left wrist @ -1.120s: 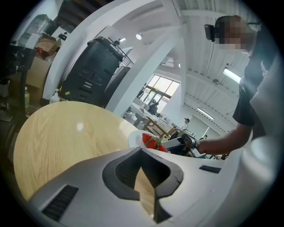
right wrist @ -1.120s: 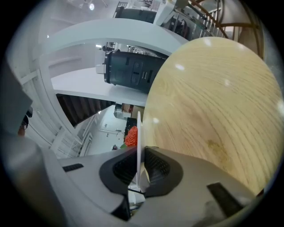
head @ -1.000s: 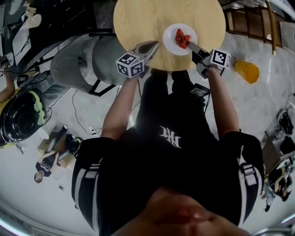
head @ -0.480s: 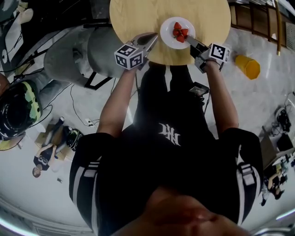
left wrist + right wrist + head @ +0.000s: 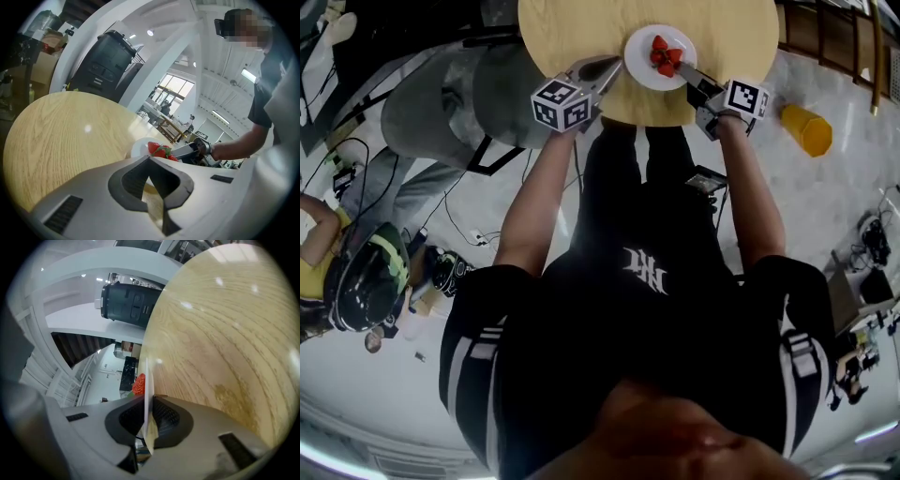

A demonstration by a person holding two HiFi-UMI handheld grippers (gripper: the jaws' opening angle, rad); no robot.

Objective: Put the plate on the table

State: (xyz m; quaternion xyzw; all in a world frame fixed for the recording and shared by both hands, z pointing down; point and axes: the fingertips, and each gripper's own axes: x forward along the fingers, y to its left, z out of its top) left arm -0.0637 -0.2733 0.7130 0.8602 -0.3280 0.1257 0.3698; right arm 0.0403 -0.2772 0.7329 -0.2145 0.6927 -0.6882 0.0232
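Right tongs [image 5: 148,420] clamp the near-right rim of the plate [image 5: 639,42] of strawberries [image 5: 666,56] at the wooden counter [image 5: 581,37]. Left tongs [image 5: 611,67], closed and empty, crowd its left edge. A grey chair [image 5: 441,108] stands left, a yellow cup [image 5: 806,129] right.

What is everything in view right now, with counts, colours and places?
table: one, light wood, round, top of the head view.
plate: one, white, over the table's near part; contact with the wood unclear.
strawberries: about three, red, on the plate.
cup: one, orange, on the floor right of the table.
seating: count unclear, grey, left of the table.
bystander: one, dark helmet, far left on the floor.
left gripper: one, grey, jaws together and empty, beside the plate's left rim.
right gripper: one, grey, clamped on the plate's rim.
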